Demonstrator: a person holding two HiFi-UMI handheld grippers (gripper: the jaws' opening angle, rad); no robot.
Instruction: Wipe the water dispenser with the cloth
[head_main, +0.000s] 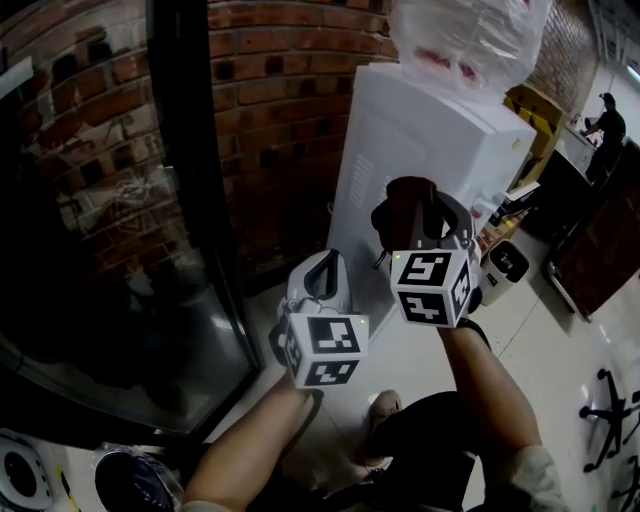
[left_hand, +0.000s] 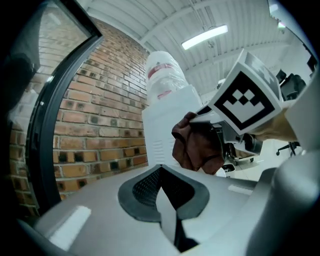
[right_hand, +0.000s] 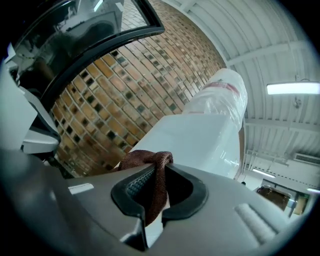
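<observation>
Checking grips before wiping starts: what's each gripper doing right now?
Left gripper: closed, empty.
Right gripper: closed on the cloth.

Your right gripper (right_hand: 156, 175) has a smooth, matt shell of moulded grey plastic, and its fingers (right_hand: 133, 186) carry dark rubbery pads with a fine ribbed grain. Pinched between them is the rust-brown cloth (right_hand: 150, 161) — a soft, nubbly weave, dull all over. The tall white water dispenser (head_main: 420, 150) has a smooth, lightly glossy casing, plastic by the look of it. The clear bottle (head_main: 465, 35) on top sits under crinkled, shiny film. The red brick wall (head_main: 285, 120) is rough and matt — the dark glass door (head_main: 90, 220) beside it is mirror-glossy. The pale floor (head_main: 540, 350) has a sheen.
</observation>
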